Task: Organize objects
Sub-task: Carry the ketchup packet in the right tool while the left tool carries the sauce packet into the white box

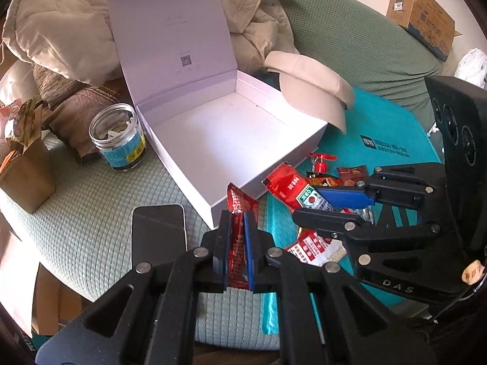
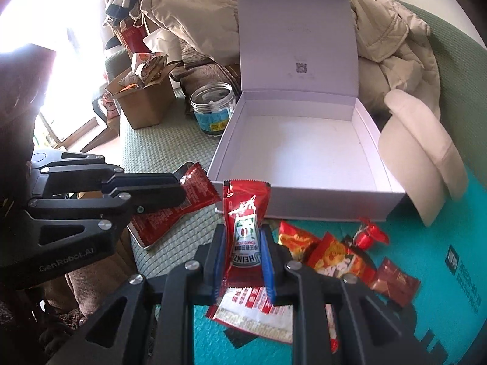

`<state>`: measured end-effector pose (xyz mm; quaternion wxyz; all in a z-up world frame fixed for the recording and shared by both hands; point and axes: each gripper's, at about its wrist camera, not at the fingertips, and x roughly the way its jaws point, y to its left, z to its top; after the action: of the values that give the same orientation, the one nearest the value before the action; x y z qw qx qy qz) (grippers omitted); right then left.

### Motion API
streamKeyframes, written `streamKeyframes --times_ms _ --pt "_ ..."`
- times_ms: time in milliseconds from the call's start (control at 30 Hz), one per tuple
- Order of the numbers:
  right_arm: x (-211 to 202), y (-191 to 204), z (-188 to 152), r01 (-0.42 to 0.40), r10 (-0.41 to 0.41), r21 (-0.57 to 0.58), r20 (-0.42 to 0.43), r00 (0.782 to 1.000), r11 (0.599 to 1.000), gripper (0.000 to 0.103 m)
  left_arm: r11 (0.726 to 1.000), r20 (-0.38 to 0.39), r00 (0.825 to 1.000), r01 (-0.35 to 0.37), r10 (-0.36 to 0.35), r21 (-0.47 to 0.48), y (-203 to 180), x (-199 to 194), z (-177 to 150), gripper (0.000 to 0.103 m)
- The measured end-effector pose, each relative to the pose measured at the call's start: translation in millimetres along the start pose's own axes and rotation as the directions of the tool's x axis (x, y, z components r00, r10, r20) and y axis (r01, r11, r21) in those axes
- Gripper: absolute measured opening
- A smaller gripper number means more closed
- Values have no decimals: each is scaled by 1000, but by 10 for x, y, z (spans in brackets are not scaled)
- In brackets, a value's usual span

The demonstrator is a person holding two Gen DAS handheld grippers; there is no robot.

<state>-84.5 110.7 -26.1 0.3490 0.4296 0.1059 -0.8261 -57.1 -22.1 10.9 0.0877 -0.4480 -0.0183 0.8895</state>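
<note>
Standing open on the green cushion, the white box [image 1: 231, 140] has its lid upright at the back and its inside is bare. The left gripper [image 1: 238, 225] is closed on a red sachet [image 1: 239, 210], pinched thin between the blue pads, just in front of the near corner of the box. The right gripper [image 2: 243, 237] is closed on a Heinz ketchup packet [image 2: 245, 213], which stands upright between its fingers, just before the front wall of the box [image 2: 304, 191]. More red snack packets [image 2: 328, 252] lie on a teal mat [image 2: 441, 289] in front of the box, to its right side. A dark phone [image 1: 158, 231] lies flat on the cushion near the box's front-left corner. A glass jar [image 1: 117, 137] with a blue label stands just left of the box, and a beige cap [image 1: 310, 91] touches its right wall.
</note>
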Motion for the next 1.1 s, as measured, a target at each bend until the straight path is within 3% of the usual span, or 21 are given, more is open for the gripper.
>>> streamKeyframes --times_ms 467,1100 --pt "95 -228 228 1 -1 10 5 1000 1000 21 999 -12 1000 10 -10 35 14 176 289 8" --pt "466 -553 624 25 -26 -29 -4 1000 999 21 999 -43 999 4 -3 43 314 626 689 8"
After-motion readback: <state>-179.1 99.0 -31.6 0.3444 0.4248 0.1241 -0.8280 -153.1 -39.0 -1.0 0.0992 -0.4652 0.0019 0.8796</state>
